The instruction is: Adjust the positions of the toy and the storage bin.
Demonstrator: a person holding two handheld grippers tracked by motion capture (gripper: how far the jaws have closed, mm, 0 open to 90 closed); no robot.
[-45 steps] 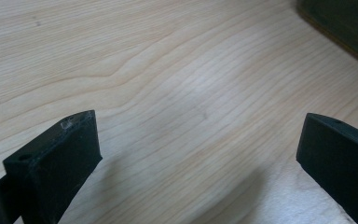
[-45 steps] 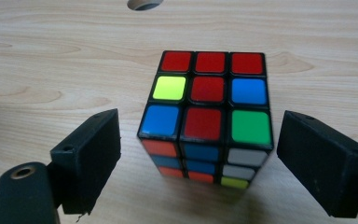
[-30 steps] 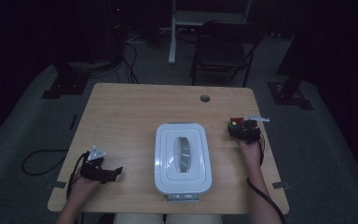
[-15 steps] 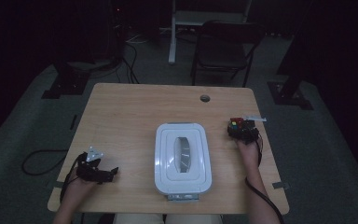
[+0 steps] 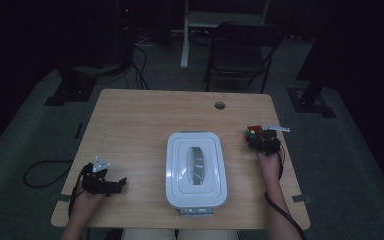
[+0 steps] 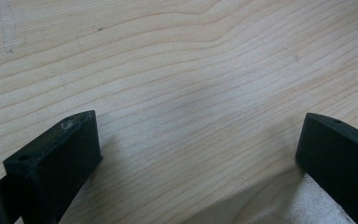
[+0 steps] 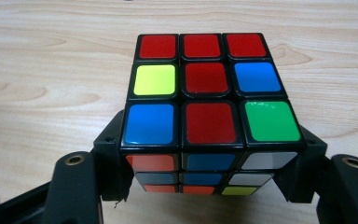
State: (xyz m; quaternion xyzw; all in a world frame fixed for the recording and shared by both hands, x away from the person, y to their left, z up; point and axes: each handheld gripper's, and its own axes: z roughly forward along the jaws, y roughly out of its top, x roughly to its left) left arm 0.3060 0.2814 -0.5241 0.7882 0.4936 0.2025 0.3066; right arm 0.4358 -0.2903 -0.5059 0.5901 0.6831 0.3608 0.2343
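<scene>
My R gripper (image 5: pixel 260 140) has its fingers (image 7: pixel 114 158) clamped on the puzzle cube (image 7: pixel 208 100), one pad per side, cube sitting at approx 3 o'clock of the white lidded box (image 5: pixel 196 169) and apart from it. Compared w/ 1 s ago that hand looks unchanged, same spot near the surface's right edge. What did shift is my L gripper (image 5: pixel 111 186): it has slid a little toward me and to 7 o'clock, away from the box. Its fingers (image 6: pixel 60 158) are spread wide w/ nothing btwn them, just bare wood grain underneath. My read: L hand is clearing out or idling, so the cube is the R hand's job, prob headed for the box, whose lid is still on.

Surface (image 5: pixel 145 125) is light wood w/ a cable grommet hole (image 5: pixel 220 105) at 12 o'clock. Room is dark; a chair (image 5: pixel 242 52) and a desk leg stand beyond the far edge, cables trail over the floor at 10 o'clock.
</scene>
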